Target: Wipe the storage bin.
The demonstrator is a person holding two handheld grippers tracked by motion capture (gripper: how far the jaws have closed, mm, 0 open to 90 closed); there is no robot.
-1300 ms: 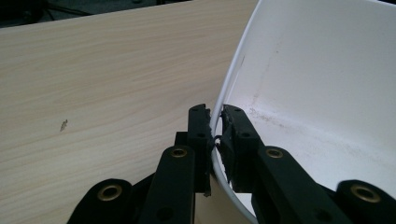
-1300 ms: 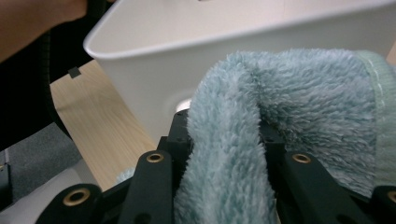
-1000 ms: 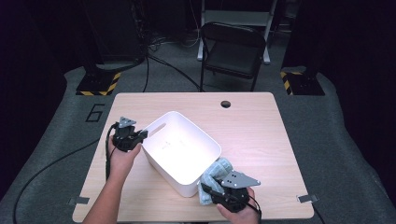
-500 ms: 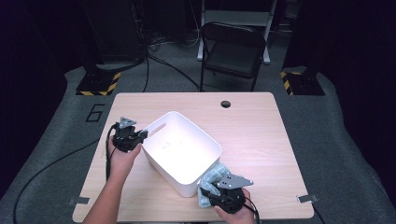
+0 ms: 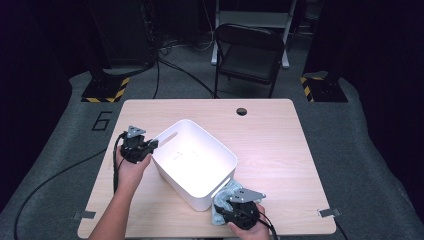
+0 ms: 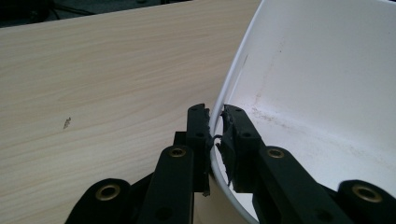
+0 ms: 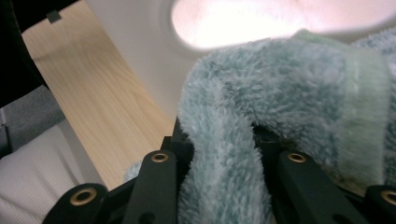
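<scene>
A white plastic tub [image 5: 195, 162] stands skewed on the wooden table, open side up. A fluffy pale-blue towel [image 5: 226, 196] lies bunched against its near corner.

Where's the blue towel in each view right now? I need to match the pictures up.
High view: the towel lies at bottom centre, on the table beside the white tub's near corner, under the right claw.
Left gripper view: not in this picture; the left claw pinches the tub's rim.
Right gripper view: it spans centre and right, a fold pinched between the jaws.
Shared landmark: the white tub.
</scene>
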